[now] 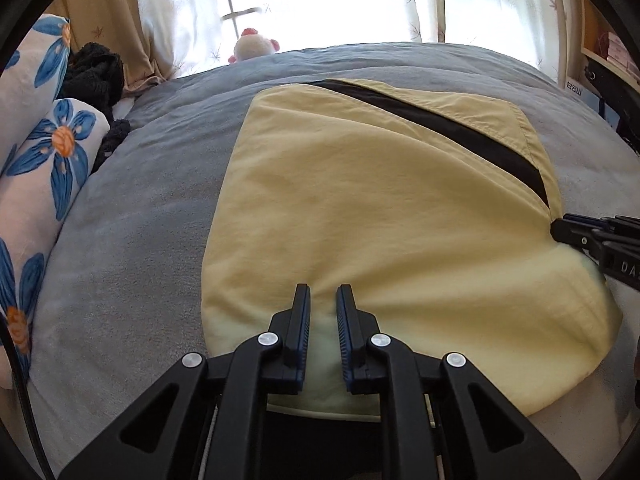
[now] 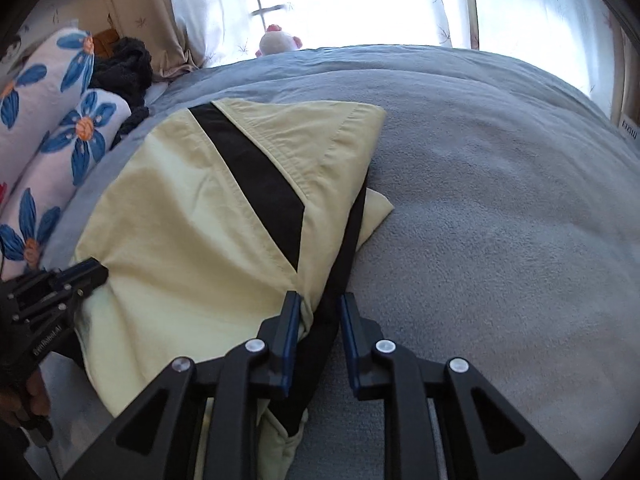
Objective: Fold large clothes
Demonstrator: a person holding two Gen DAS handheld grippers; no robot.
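Soft, light yellow garment (image 1: pixel 360 208): left gripper (image 1: pixel 323 300) clenched on near hem, right gripper (image 2: pixel 320 308) pinching black-trimmed edge; grab thru all layers.

White letters "DA" (cut off at the frame edge) stand on the black plastic right gripper (image 1: pixel 560 232); small white print on the black left gripper (image 2: pixel 98 270) is too blurred to read.

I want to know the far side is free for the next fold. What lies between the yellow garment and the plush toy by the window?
Only bare grey blanket between the yellow garment and the plush toy; both wrist views show it.
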